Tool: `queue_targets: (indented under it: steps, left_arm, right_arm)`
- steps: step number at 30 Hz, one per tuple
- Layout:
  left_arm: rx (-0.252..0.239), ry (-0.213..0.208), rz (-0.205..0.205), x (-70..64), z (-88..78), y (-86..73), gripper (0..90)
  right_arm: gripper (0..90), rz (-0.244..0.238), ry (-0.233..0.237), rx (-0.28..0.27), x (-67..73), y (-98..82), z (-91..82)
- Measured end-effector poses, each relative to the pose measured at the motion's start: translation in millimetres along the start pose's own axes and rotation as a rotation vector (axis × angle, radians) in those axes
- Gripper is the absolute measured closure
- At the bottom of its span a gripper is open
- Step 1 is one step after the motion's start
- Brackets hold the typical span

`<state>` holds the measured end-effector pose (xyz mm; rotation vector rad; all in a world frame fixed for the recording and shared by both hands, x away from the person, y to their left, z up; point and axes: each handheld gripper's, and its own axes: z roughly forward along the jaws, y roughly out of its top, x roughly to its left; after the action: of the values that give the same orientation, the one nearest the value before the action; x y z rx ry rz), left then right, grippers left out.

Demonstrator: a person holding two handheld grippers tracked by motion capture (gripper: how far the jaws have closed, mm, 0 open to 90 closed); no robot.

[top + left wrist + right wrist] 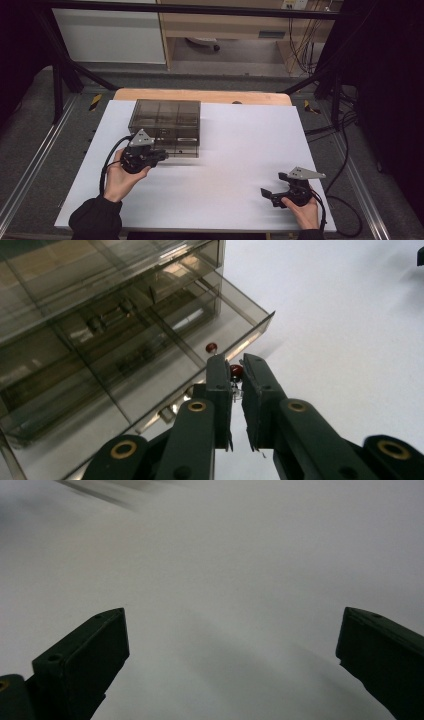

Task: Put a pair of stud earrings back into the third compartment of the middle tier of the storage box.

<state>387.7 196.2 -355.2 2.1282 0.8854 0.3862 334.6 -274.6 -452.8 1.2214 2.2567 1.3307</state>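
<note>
A smoky see-through drawer box (165,120) stands on the white table top (235,145), left of centre. One low drawer (250,322) is pulled out. My left gripper (162,156) hangs at the box's front, just above that drawer's edge. Its jaws are shut on a small red bead-like part (236,371) with thin wire legs, pinched at the tips of my left gripper (235,364). A second small red part (211,347) lies inside the open drawer. My right gripper (272,184) rests open near the table's front right; in its own view the right gripper (233,612) holds nothing, over bare white surface.
A wooden table edge (200,95) shows behind the white top. Black frame bars (65,70) and cables (345,150) flank the table on both sides. The box's other compartments (100,325) hold dim, unclear items.
</note>
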Motion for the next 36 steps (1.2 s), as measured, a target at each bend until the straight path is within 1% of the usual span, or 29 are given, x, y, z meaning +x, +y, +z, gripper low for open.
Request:
queue_targets:
  steps: [1,3,6,7,11,12,14,15,16,20,26,36]
  left_arm:
    - [-0.01,0.002,0.012,0.2,1.4,2.7,81.9]
    - [-0.006,0.003,0.015,-0.6,3.1,7.1,81.9]
    - [-0.001,0.003,0.011,-1.6,7.0,12.5,81.9]
    - [0.001,-0.004,0.008,-2.0,8.8,14.1,81.9]
    - [0.013,0.0,0.008,-1.7,16.8,19.4,81.9]
    - [0.03,0.009,-0.005,-1.8,17.9,20.3,81.9]
    - [0.034,0.009,-0.01,-1.2,22.1,22.3,81.8]
    - [0.038,0.011,-0.019,-1.4,23.8,23.0,81.9]
    - [0.022,0.005,0.004,0.5,27.2,24.4,81.8]
    - [0.025,0.01,-0.006,2.1,34.9,26.5,81.8]
    - [0.029,0.02,-0.002,2.4,46.3,28.1,81.8]
    - [0.045,0.036,-0.03,8.2,67.5,27.9,81.8]
  right_arm:
    - [1.2,0.002,0.0,0.0,0.1,0.0,-0.1]
    - [1.2,0.001,0.0,0.0,0.0,0.0,-0.2]
    - [1.2,0.0,-0.001,0.001,-0.2,0.0,-0.3]
    - [1.2,-0.002,-0.001,0.001,-0.3,0.0,-0.3]
    - [1.2,0.0,0.0,0.001,-0.2,0.0,-0.3]
    - [1.2,-0.001,0.0,0.001,-0.2,0.0,-0.3]
    - [1.2,0.0,-0.001,0.002,-0.2,0.0,-0.2]
    - [1.2,-0.002,0.0,0.001,-0.3,0.0,-0.3]
    - [1.2,-0.002,0.001,0.001,-0.3,0.0,-0.4]
    - [1.2,-0.004,-0.001,-0.001,-0.8,0.0,-0.2]
    - [1.2,0.001,0.001,0.003,-0.5,0.0,-0.1]
    - [1.2,0.001,0.001,0.004,-0.6,0.0,0.0]
